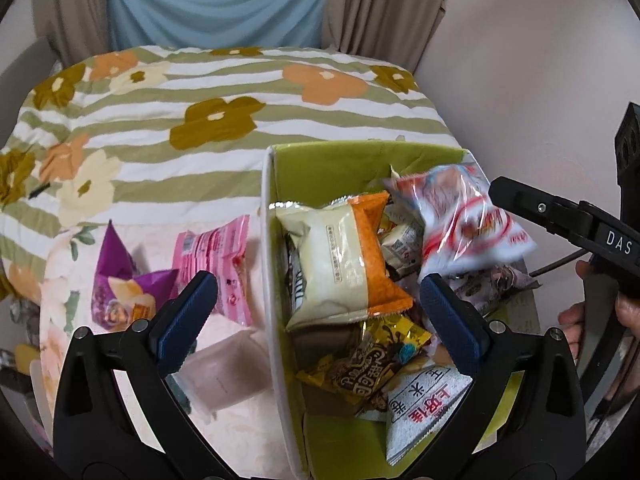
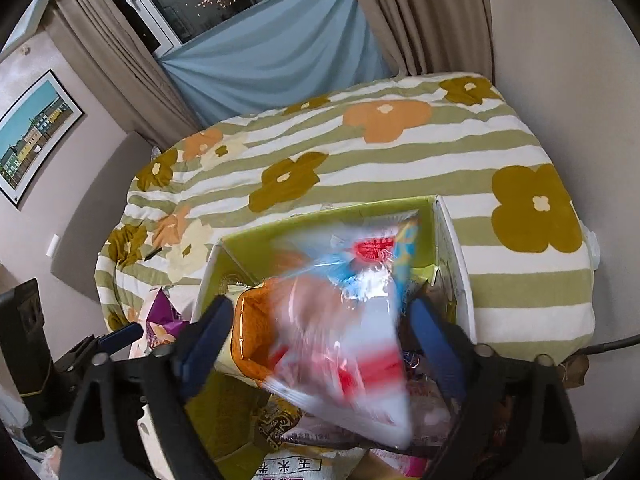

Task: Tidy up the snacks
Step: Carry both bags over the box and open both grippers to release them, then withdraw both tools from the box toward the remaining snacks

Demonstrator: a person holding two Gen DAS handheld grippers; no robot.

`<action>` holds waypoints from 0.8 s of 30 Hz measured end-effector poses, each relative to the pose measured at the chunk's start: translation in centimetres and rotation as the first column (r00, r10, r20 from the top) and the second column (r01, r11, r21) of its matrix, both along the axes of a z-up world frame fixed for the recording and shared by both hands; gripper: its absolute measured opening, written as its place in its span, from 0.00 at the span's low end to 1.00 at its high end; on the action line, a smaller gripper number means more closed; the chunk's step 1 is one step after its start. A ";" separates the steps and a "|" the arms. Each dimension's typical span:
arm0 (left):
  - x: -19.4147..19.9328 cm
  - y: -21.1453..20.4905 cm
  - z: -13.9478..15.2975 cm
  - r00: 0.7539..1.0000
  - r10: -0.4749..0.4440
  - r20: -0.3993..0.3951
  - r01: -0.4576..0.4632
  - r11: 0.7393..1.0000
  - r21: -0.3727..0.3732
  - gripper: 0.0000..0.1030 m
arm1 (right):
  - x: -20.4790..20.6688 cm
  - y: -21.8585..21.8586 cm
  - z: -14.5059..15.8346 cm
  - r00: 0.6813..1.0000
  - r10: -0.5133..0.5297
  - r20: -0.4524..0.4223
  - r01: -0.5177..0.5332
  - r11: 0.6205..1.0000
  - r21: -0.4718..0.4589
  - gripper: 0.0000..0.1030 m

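Your right gripper hangs over the box, its blue pads spread wide. A red, white and blue packet lies between the pads, blurred with motion; it looks loose in the gap, not pinched, though I cannot tell for certain whether either pad touches it. In the left wrist view that same packet sits at about 2 o'clock, over the pile in the box, just beside the tip of the right gripper.

Your left gripper is also spread wide and holds nothing. It straddles the box's left wall, one pad outside, one pad over the snacks.

The box, green inside, rests on a bed with a striped, flowered cover. It is already well filled: a cream and orange packet on top, a gold and brown wrapper at 6 o'clock, a white packet with red print below it, and more underneath.

Still outside the box, at 9 o'clock from the left gripper, lie a purple packet and a pink packet on the bed, near each other. A pale pink block lies closer in, beside the box wall; I cannot tell whether it is a snack.

By my judgement most of the sorting is done, with at least those two packets left.
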State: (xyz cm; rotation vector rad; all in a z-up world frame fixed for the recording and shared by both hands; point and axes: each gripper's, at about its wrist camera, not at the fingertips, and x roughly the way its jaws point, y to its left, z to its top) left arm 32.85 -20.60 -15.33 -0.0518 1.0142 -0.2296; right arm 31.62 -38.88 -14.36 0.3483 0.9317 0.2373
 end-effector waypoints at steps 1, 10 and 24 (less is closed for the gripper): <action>-0.2 0.0 -0.1 1.000 0.000 -0.001 0.000 1.000 -0.001 0.98 | -0.3 0.0 0.0 1.000 -0.005 0.012 0.005 1.000 -0.001 0.88; -2.0 0.3 0.5 1.000 -0.009 0.022 0.009 1.000 0.011 0.98 | -2.5 -0.3 0.7 0.998 -0.022 0.062 0.024 0.999 -0.035 0.89; -6.3 8.6 5.9 0.991 0.019 0.133 -0.021 1.000 0.014 0.98 | -7.7 2.8 5.2 0.991 -0.030 0.133 0.041 0.996 -0.085 0.89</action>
